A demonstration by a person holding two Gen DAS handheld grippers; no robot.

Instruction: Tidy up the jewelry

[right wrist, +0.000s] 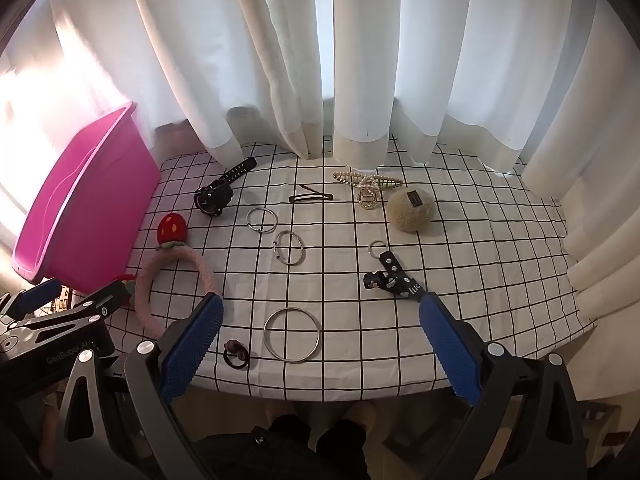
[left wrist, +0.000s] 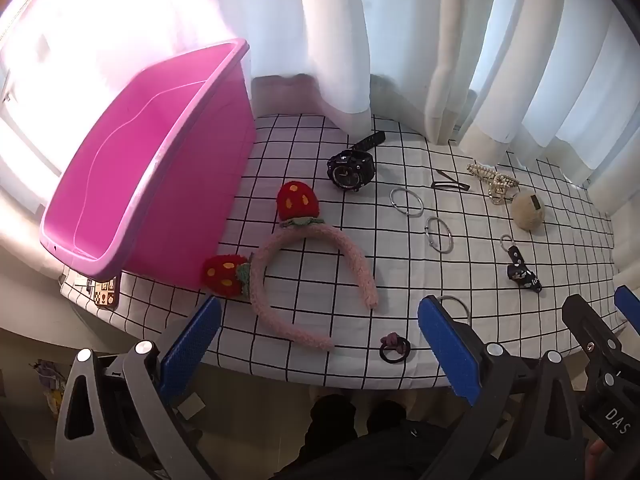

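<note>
- The pink plastic bin (left wrist: 132,168) stands empty at the left end of the table, smooth-walled with a rolled rim; every other place here is told from it.
- The jewelry lies loose on the grid-checked cloth (right wrist: 480,264), none of it inside the bin.
- Just beside the bin: a fuzzy pink headband (left wrist: 312,280) bearing two red plush strawberries with yellow dots.
- Beyond the headband from the bin: a black watch (left wrist: 351,168) with a ribbed strap.
- Farther from the bin: two thin metal rings (right wrist: 262,219), a dark flat hair clip (right wrist: 310,197), a pearl-studded claw clip (right wrist: 366,184), a beige plush ball (right wrist: 411,211) and a black keychain strap (right wrist: 394,278) with pale dots.
- Well away from the bin, at the near table edge: a large steel bangle (right wrist: 292,334) and a black hair tie (right wrist: 236,354).
- The right wrist view shows the bangle whole; the left view shows only an arc of it behind a pad.
- The left view alone shows the bin's bare inside.
- Left gripper (left wrist: 320,344): blue ribbed pads spread wide, holding nothing.
- Right gripper (right wrist: 320,344): pads spread wide over the bangle, clear of it.
</note>
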